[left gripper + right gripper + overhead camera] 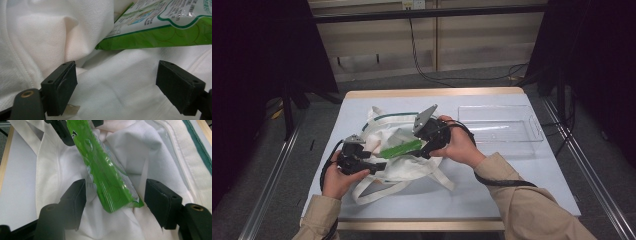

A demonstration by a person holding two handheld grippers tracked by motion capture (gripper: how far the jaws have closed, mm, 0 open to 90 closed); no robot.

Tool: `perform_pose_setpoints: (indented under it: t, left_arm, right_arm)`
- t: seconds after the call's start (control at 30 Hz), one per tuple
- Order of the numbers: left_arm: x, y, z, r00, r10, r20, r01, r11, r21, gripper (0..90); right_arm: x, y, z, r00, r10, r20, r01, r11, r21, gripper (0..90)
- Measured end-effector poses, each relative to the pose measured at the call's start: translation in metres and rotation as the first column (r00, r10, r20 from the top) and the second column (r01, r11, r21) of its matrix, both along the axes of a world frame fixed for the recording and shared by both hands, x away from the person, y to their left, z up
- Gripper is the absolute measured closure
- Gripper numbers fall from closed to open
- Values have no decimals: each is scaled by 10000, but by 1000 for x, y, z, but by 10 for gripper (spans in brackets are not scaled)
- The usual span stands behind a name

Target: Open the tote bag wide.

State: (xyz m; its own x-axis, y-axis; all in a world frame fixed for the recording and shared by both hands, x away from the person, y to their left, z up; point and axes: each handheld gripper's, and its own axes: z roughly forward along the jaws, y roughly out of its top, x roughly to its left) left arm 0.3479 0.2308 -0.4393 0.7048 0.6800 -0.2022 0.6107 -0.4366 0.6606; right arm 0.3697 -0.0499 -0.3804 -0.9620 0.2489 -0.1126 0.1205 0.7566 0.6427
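Pale-blue table, grey floor, dark curtains

green packet on white bag, clear tray

Tan sleeves; black fingers; black cables.

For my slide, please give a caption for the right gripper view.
Open right gripper straddles a green packet lying on a white cloth bag.
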Motion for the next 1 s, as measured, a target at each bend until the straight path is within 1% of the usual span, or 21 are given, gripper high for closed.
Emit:
perform_pose_setpoints:
  t: [0.07,0.13,0.2,0.23,0.33,0.37,0.43,0.57,0.6,0.7,0.77,0.83,0.87,0.93,1.0]
  left_arm:
    - [0,0,0,10000,-16,-10,16,10000,-35,167]
    - [0,0,0,10000,-11,44,12,10000,-97,167]
    - [0,0,0,10000,-76,59,75,10000,50,163]
    - [0,-1,0,10000,-29,23,29,10000,-41,161]
    - [0,-1,1,9999,-157,-6,157,9999,-25,162]
    - [0,-1,1,10000,-95,-16,95,9999,-90,162]
    - [0,-1,2,9999,-101,-35,101,9999,-47,156]
    - [0,-2,1,10000,-82,-9,82,10000,-1,136]
    - [0,-2,1,9999,-143,8,142,9999,67,136]
    - [0,-2,1,9999,-170,26,170,9998,93,133]
    - [0,-3,1,9998,-171,68,170,9998,104,133]
    - [0,-3,1,9998,-163,61,162,9998,114,132]
    - [0,-3,1,9999,-161,61,160,9998,127,131]
    - [0,-3,1,9998,-179,64,178,9997,175,127]
    - [0,-3,1,9999,-148,81,147,9998,152,127]
  right_arm:
    - [0,3,1,9999,112,1,-112,9999,-121,335]
    - [1,5,2,9999,100,-11,-101,9994,-342,337]
    - [1,7,2,9998,172,26,-171,9992,-372,339]
    - [2,9,3,9997,214,66,-211,9989,-423,343]
    - [2,12,3,9993,359,105,-353,9981,-511,354]
    - [2,13,3,9993,364,96,-358,9976,-590,354]
    - [2,15,2,9991,424,85,-417,9968,-677,367]
    - [2,18,1,9981,595,168,-580,9952,-793,417]
    - [1,20,1,9976,666,194,-647,9943,-849,435]
    - [0,22,-1,9963,805,297,-771,9918,-1020,489]
    - [0,23,-2,9955,885,350,-846,9914,-1000,532]
    - [0,23,-2,9939,996,471,-937,9892,-1126,561]
    - [0,23,-2,9942,966,469,-906,9889,-1177,577]
    - [0,23,-2,9921,1137,532,-1062,9862,-1274,608]
    - [-1,23,-1,9920,1128,574,-1045,9859,-1304,629]
